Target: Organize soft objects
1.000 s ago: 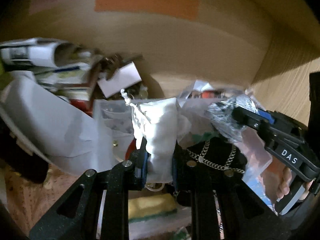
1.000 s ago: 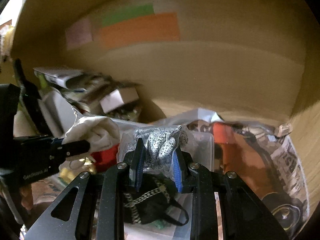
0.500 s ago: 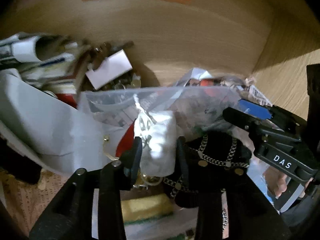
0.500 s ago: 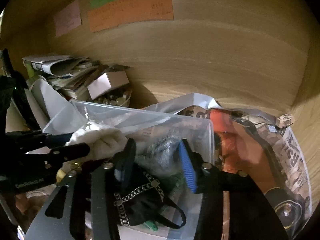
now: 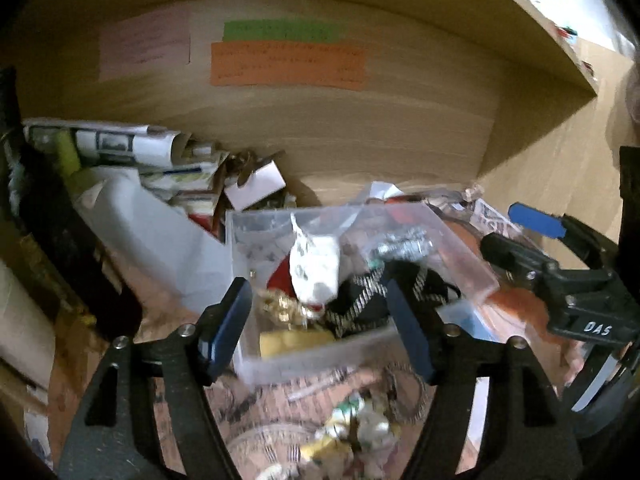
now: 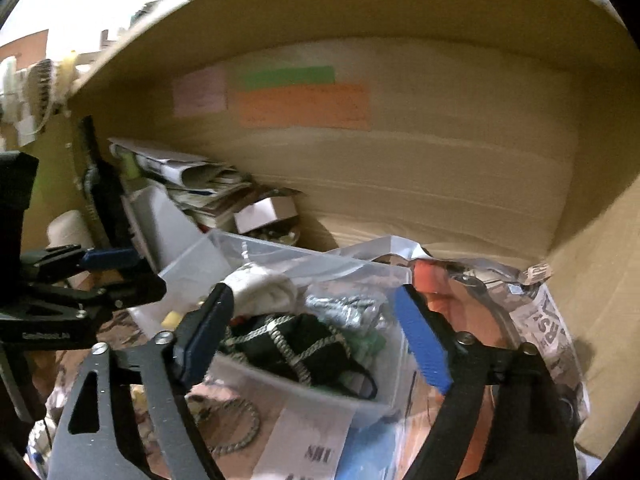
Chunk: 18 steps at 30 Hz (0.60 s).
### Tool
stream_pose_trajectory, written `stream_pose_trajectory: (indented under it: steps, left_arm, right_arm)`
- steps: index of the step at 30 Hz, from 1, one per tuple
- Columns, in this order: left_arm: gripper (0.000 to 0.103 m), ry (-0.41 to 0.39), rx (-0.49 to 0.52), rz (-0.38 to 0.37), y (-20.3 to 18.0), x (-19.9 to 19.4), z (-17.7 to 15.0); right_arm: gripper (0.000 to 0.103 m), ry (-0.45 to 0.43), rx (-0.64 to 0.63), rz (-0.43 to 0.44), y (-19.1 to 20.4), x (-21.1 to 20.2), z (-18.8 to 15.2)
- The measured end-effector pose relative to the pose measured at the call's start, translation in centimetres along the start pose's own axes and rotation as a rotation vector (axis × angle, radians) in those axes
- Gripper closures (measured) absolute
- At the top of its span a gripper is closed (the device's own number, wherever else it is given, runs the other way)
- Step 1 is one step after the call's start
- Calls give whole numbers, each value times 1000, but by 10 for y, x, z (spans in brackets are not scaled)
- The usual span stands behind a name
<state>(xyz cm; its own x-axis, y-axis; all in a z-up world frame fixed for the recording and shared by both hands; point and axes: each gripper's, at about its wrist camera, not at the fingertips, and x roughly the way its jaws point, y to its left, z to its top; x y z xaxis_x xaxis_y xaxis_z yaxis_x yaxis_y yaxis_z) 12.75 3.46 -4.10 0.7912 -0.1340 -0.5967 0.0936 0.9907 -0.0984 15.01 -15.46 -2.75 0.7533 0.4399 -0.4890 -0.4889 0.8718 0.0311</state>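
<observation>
I am working inside a wooden shelf (image 5: 360,152) whose back panel carries a pink note (image 5: 144,50), a green note (image 5: 282,32) and an orange note (image 5: 288,65). Rolled newspapers (image 5: 120,144) and a small white box (image 5: 256,188) crowd the back left corner, and a crinkled foil bag (image 6: 532,320) lies at the right.

A clear plastic bin (image 5: 460,248) stands in the middle of the shelf floor. In it lie the white sock (image 5: 314,264), the silvery speckled cloth (image 5: 408,240), a black pouch with a chain (image 6: 296,344) and a yellow sponge (image 5: 296,340).

A second ago my left tongs (image 5: 320,328) pinched the white sock and my right tongs (image 6: 316,336) pinched the speckled cloth. Now both pairs stand wide apart and empty, pulled back from the bin, and both soft things rest inside it.
</observation>
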Motion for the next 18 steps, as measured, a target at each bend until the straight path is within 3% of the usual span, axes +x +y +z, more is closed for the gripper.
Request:
stream_pose_trajectory:
  steps: [5,18]
  left_arm:
    - [25,42,-15,-22,-5,-7,-29]
    - [26,236,-14,-45,-21,31,-97]
  right_arm:
    - [20,11,6,43,11,-12,-17]
    - [20,179,20,82,21,2,-72]
